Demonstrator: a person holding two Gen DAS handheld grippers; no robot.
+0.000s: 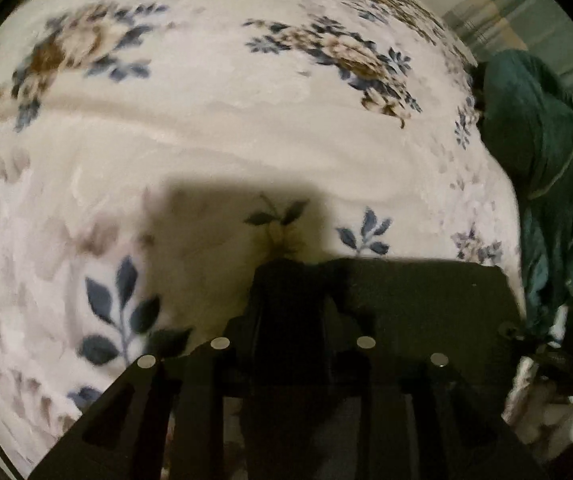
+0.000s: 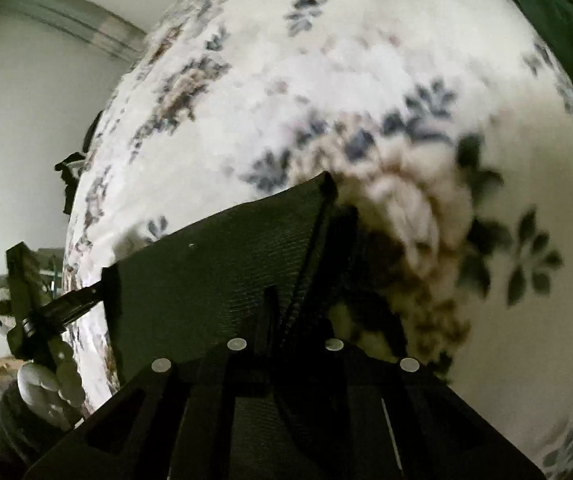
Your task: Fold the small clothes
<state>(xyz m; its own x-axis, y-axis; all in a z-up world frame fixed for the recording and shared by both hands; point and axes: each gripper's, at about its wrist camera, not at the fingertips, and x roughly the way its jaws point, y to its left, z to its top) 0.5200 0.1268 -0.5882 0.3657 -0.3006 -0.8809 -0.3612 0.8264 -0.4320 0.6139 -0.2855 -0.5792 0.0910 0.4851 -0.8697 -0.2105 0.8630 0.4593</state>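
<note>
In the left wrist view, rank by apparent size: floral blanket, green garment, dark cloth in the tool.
1. Floral blanket, largest.
2 and 3. Green garment and dark cloth look alike; the cloth's nearness makes ranking unsure.

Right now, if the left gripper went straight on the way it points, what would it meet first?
Most likely the floral blanket. The left gripper, jaws shut on the dark cloth, points at the shadowed patch just ahead. Nothing else shows in that line, though depth is unclear.

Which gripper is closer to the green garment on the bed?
Right. The right gripper sits just beside the green garment; the left gripper is across the black cloth from it.
</note>
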